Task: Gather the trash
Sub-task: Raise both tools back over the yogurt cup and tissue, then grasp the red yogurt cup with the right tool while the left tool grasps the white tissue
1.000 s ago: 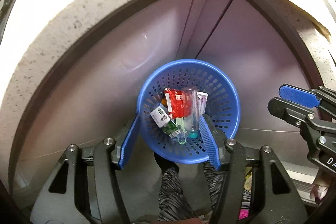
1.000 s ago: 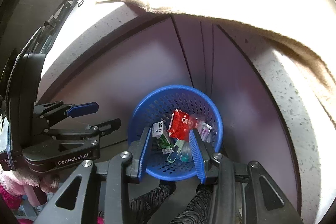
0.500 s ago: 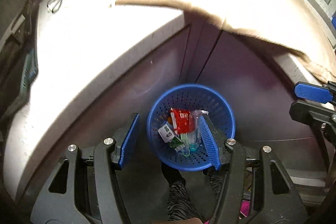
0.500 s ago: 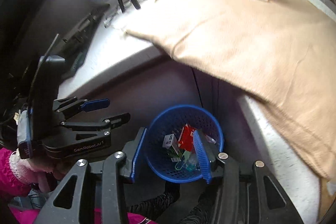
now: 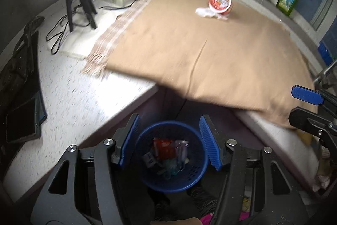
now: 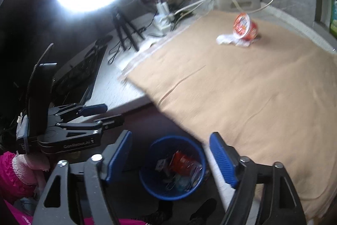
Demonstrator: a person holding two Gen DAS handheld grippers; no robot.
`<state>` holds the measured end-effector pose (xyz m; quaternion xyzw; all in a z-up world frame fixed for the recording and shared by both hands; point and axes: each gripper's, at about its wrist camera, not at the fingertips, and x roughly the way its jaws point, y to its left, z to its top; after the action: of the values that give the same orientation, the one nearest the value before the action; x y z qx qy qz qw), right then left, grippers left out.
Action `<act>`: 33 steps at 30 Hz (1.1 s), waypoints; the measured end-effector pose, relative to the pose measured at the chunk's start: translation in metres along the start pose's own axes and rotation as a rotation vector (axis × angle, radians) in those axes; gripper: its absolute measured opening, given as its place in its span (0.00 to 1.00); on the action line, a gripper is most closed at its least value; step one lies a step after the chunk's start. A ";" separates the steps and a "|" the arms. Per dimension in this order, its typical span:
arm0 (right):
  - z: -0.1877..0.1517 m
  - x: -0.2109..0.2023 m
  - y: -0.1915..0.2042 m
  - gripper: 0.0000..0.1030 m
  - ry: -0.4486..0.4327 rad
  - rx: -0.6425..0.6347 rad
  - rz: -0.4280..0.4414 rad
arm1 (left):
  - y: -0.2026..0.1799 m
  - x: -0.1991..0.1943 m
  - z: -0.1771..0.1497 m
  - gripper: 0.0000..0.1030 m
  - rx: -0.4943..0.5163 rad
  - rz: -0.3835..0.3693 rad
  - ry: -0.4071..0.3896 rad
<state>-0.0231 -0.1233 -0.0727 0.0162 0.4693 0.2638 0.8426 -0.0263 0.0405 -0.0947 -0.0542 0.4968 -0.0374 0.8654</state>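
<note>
- The left tongs [image 5: 169,140] are hanging spread and empty above the blue basket [image 5: 171,180] of wrappers on the floor.
- The right tongs [image 6: 170,155] are gaping wide too, holding nothing.
- A red cup [image 5: 220,2] with crumpled tissue [image 5: 207,12] is lying at 1 o'clock on the bench's tan cloth [image 5: 200,52].

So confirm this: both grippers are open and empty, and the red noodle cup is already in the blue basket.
Not quite. The red noodle cup lies on the tan cloth beside a crumpled tissue, as the left wrist view shows. Both grippers, left and right, are open and empty.
</note>
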 end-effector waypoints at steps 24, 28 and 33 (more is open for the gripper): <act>0.157 0.029 -0.181 0.81 -0.079 0.227 0.007 | -0.057 0.078 0.152 0.62 -0.034 -0.094 -0.043; 0.177 0.047 -0.194 0.81 -0.060 0.237 0.015 | -0.060 0.096 0.170 0.63 -0.027 -0.090 -0.028; 0.198 0.075 -0.202 0.82 -0.029 0.231 0.020 | -0.060 0.116 0.189 0.63 -0.038 -0.095 -0.009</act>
<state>0.2531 -0.2191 -0.0761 0.1217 0.4843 0.2160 0.8391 0.1946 -0.0222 -0.0909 -0.0941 0.4902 -0.0686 0.8638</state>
